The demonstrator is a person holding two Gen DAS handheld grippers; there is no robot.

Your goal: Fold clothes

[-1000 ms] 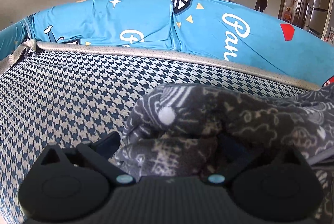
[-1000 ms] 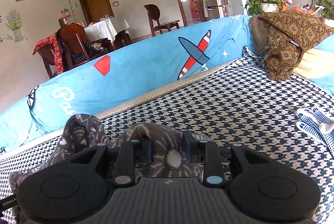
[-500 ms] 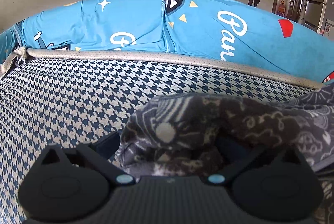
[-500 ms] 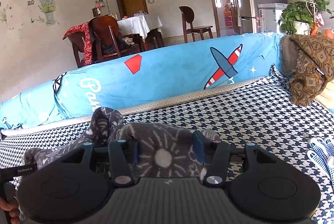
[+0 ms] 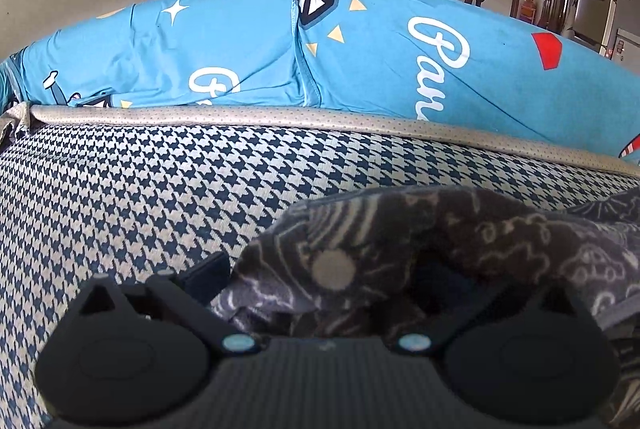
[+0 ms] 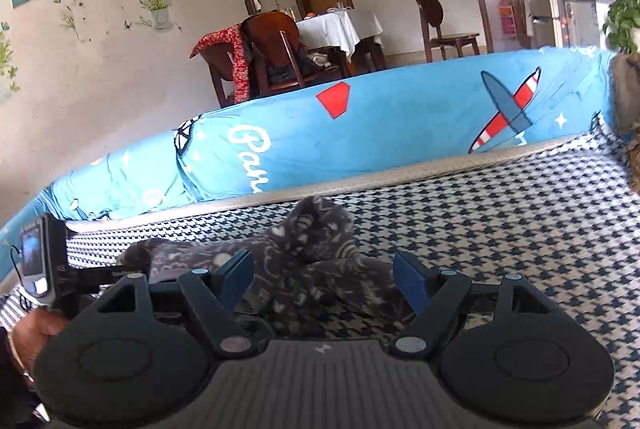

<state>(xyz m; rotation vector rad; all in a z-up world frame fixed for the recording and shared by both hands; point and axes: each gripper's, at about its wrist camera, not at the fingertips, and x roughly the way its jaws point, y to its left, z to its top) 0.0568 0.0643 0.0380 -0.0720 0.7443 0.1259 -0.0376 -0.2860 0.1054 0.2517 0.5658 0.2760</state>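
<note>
On the houndstooth cover [image 6: 520,229] of the sofa lies the dark patterned garment [image 6: 304,269], crumpled, near the blue cushion [image 6: 380,133]. The right gripper [image 6: 324,275] is opening – its blue pads stand apart from the cloth between them. The left gripper [image 5: 320,277] has the garment bunched over it; I cannot tell whether it clamps.

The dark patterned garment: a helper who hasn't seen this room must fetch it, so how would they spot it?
Find the sofa's blue-and-beige houndstooth seat cover, in front of the bright blue cartoon-print back cushions. The garment lies crumpled on that seat. It is the only charcoal-grey cloth there, covered in pale doodle drawings.
</note>
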